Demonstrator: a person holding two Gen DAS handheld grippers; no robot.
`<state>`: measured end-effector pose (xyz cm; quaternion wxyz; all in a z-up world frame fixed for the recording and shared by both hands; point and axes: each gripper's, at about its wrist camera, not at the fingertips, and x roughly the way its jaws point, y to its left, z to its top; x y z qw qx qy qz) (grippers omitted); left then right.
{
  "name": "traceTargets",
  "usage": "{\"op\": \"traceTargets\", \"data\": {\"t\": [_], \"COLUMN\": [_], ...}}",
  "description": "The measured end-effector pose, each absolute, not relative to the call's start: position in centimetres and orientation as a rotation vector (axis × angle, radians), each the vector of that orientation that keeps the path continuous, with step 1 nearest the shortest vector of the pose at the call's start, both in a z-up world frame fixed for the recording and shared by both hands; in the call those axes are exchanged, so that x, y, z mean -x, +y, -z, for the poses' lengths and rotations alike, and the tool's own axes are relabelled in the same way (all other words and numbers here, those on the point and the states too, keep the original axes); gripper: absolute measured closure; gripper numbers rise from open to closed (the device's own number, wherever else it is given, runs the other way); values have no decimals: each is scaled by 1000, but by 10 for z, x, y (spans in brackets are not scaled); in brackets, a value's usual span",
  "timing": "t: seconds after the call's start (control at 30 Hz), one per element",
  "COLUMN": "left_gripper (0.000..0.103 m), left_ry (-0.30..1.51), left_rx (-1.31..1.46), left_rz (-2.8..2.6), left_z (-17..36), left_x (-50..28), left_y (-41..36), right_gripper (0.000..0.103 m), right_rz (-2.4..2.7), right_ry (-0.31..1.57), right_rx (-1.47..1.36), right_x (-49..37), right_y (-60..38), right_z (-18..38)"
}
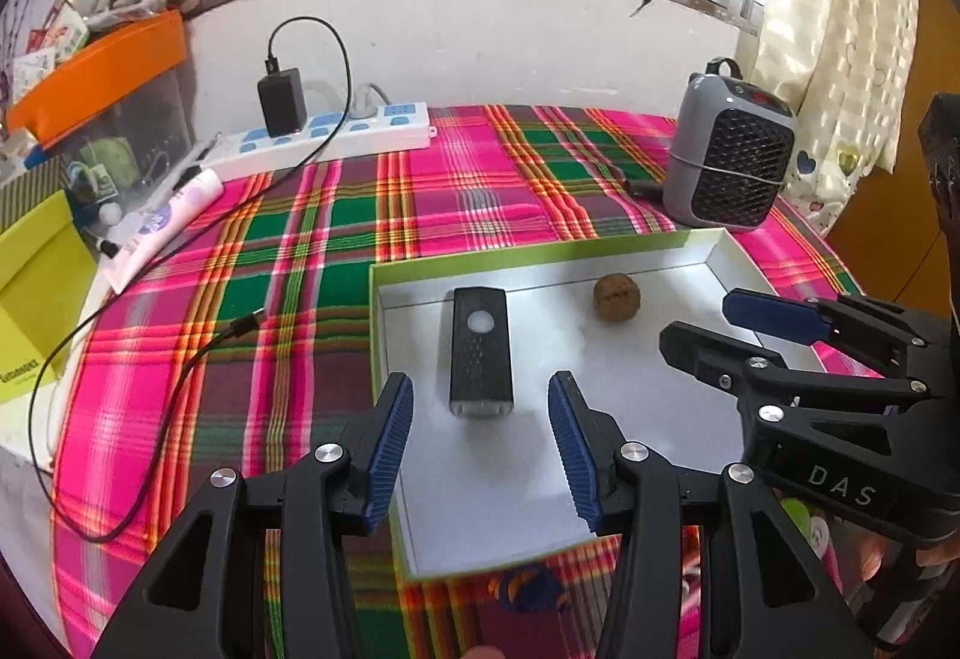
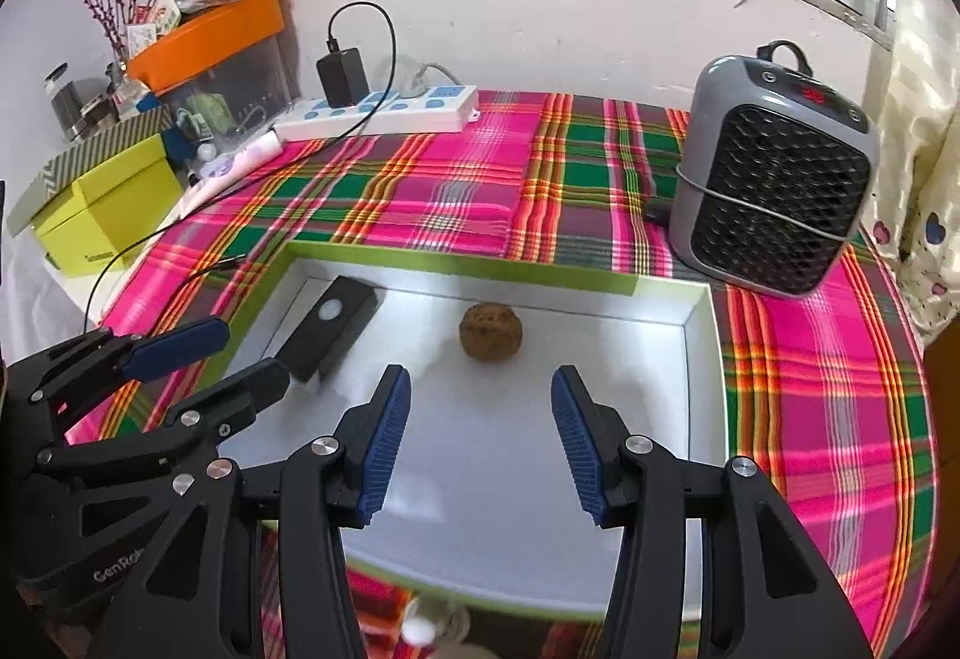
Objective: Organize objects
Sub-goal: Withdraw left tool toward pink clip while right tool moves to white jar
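A shallow white tray with a green rim (image 1: 540, 254) (image 2: 456, 269) lies on the plaid cloth. Inside it are a black rectangular device with a round white button (image 1: 482, 353) (image 2: 336, 326) and a brown walnut-like ball (image 1: 617, 298) (image 2: 491, 338). My left gripper (image 1: 480, 383) (image 2: 249, 353) hangs open just above and behind the black device, with nothing between its blue pads. My right gripper (image 2: 480, 380) (image 1: 705, 323) is open too, a little short of the ball and not touching it.
A grey fan heater (image 1: 729, 161) (image 2: 774, 179) stands at the tray's far right corner. A white power strip (image 1: 336, 134) with a black charger sits by the wall, its black cable (image 1: 198, 359) looping over the cloth to the left. Boxes and an orange-lidded bin (image 2: 210, 35) crowd the left side.
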<state>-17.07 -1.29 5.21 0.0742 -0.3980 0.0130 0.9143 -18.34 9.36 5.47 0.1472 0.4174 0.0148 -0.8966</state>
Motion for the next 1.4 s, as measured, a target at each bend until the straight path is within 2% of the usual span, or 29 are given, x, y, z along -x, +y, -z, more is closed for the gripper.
{"op": "traceTargets", "data": {"t": [0.57,1.4], "left_gripper": [57,57], "left_ry": [3,26], "left_rx": [1129,1241], "left_rz": [-2758,-2684], "left_z": [-58,-13], "left_x": [110,58], "left_y": [-41,-57], "right_gripper": [53,53], "right_rz": [2654,2702], "right_ry": [-8,-38], "right_rx": [-1120,-1140], "right_x": [112,44], "right_y": [121,162], "right_z": [-64,-42]}}
